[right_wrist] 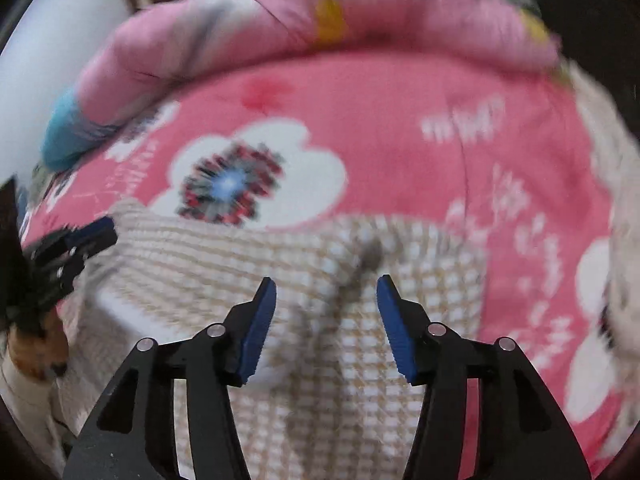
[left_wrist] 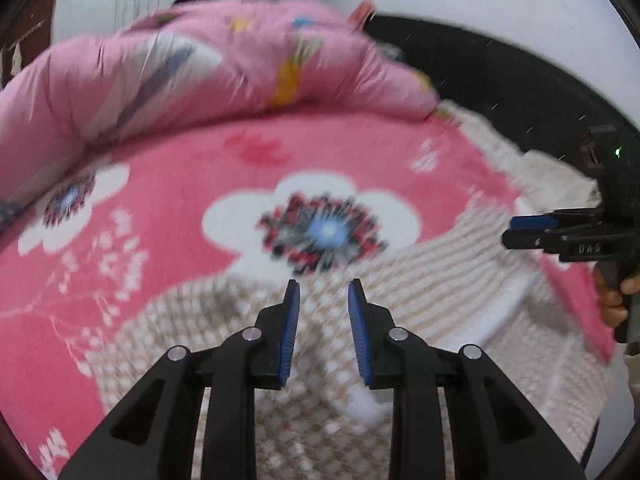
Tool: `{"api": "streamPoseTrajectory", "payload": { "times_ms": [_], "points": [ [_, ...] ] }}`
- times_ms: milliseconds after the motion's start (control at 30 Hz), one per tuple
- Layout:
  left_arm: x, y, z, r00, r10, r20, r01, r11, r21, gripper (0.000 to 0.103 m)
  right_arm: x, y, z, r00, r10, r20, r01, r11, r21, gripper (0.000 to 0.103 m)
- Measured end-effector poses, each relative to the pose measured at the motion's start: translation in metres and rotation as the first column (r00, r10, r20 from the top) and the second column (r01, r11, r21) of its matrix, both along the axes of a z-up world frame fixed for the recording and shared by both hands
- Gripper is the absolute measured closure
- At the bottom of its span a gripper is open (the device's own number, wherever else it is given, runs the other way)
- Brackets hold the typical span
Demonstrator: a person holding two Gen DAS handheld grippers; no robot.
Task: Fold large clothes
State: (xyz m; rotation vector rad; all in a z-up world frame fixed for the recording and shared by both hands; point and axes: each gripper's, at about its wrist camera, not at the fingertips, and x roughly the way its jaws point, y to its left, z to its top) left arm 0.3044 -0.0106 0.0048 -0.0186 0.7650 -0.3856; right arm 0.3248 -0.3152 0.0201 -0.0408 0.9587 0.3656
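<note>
Left gripper [left_wrist: 324, 292] sits nearest, blue-padded fingers parted with nothing between them, poised above the beige-and-white checked knit garment [left_wrist: 312, 380]. Right gripper [right_wrist: 326, 290] likewise, fingers spread wider and empty, over the same knit [right_wrist: 320, 360]. The garment lies rumpled on the pink fleece blanket with white flowers [left_wrist: 160, 152]; which way its long axis runs, I cannot tell. Beyond lies a puffy pink quilt [left_wrist: 200, 64]. Only the left view shows the right gripper from the side, with the hand [left_wrist: 612, 300] holding it; only the right view shows a dark fold [right_wrist: 368, 264] in the knit.
</note>
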Motion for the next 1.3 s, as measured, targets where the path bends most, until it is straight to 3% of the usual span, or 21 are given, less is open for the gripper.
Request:
{"api": "streamPoseTrajectory", "payload": {
  "times_ms": [100,167,200,233,300,400,467,533,667,733,800,833,933,1000,1133,1233,1300],
  "points": [
    [0.010,-0.017,-0.005,0.996,-0.048,-0.072,0.046,0.998,-0.039,0.078,-0.001,0.036,-0.005,0.994,0.109,-0.006,-0.108,0.993,0.046,0.052],
    [0.013,-0.038,-0.032,0.972,-0.122,-0.202,0.121,0.993,-0.016,0.078,-0.005,0.066,-0.031,0.979,0.198,-0.043,-0.199,0.980,-0.015,0.052],
    [0.010,-0.043,-0.043,0.970,-0.115,-0.213,0.122,0.992,0.025,0.078,-0.007,0.073,-0.050,0.977,0.203,-0.070,-0.210,0.972,-0.105,0.052],
    [0.003,-0.042,-0.046,0.975,-0.120,-0.189,0.128,0.991,0.034,0.078,-0.012,0.073,-0.060,0.975,0.215,-0.061,-0.222,0.966,-0.133,0.052],
    [-0.010,-0.030,-0.047,0.975,-0.135,-0.174,0.137,0.991,-0.001,0.078,-0.027,0.053,-0.064,0.971,0.239,-0.017,-0.240,0.965,-0.104,0.052],
    [-0.026,-0.004,-0.043,0.975,-0.125,-0.184,0.115,0.991,-0.062,0.078,-0.040,0.027,-0.058,0.979,0.204,-0.028,-0.206,0.975,-0.081,0.052],
    [-0.033,0.007,-0.038,0.977,-0.107,-0.185,0.097,0.993,-0.063,0.078,-0.045,0.012,-0.051,0.991,0.113,-0.066,-0.121,0.983,-0.139,0.049],
    [-0.043,0.012,-0.028,0.983,-0.071,-0.171,0.064,0.997,-0.050,0.062,-0.050,0.008,-0.034,0.994,0.095,-0.062,-0.100,0.991,-0.093,0.048],
    [-0.052,0.001,-0.010,0.994,-0.055,-0.098,0.048,0.996,-0.079,0.055,-0.052,0.031,-0.011,0.994,0.103,0.035,-0.100,0.992,-0.080,0.048],
    [-0.046,-0.014,-0.013,0.993,-0.004,-0.117,-0.002,0.998,-0.056,0.052,-0.042,0.048,-0.019,0.996,0.086,0.033,-0.084,0.995,-0.053,0.047],
    [-0.036,-0.030,-0.032,0.985,0.076,-0.155,-0.068,0.996,0.058,0.038,-0.031,0.062,-0.049,0.999,0.051,-0.018,-0.053,0.991,-0.120,0.040],
    [-0.030,-0.038,-0.050,0.974,0.116,-0.194,-0.088,0.985,0.146,0.038,-0.027,0.066,-0.069,0.998,0.037,-0.059,-0.046,0.986,-0.160,0.040],
    [-0.042,-0.035,-0.052,0.974,0.143,-0.175,-0.118,0.983,0.143,0.036,-0.044,0.073,-0.064,1.000,0.027,0.003,-0.025,0.976,-0.216,0.040],
    [-0.059,-0.020,-0.036,0.975,0.146,-0.167,-0.133,0.987,0.086,0.036,-0.064,0.064,-0.045,1.000,0.013,0.010,-0.011,0.984,-0.177,0.035],
    [-0.124,0.027,0.007,0.986,0.167,-0.023,-0.166,0.986,0.035,0.036,-0.123,0.040,-0.016,0.996,0.033,0.081,-0.027,0.997,-0.071,0.017],
    [-0.174,0.061,0.016,0.979,0.202,0.021,-0.202,0.979,-0.027,0.036,-0.167,0.027,-0.019,0.996,0.059,0.072,-0.062,0.998,0.030,0.016],
    [-0.211,0.076,0.012,0.972,0.230,0.036,-0.227,0.971,-0.069,0.036,-0.192,0.027,-0.037,0.995,0.091,0.035,-0.094,0.991,0.096,0.016]
  ]
}}
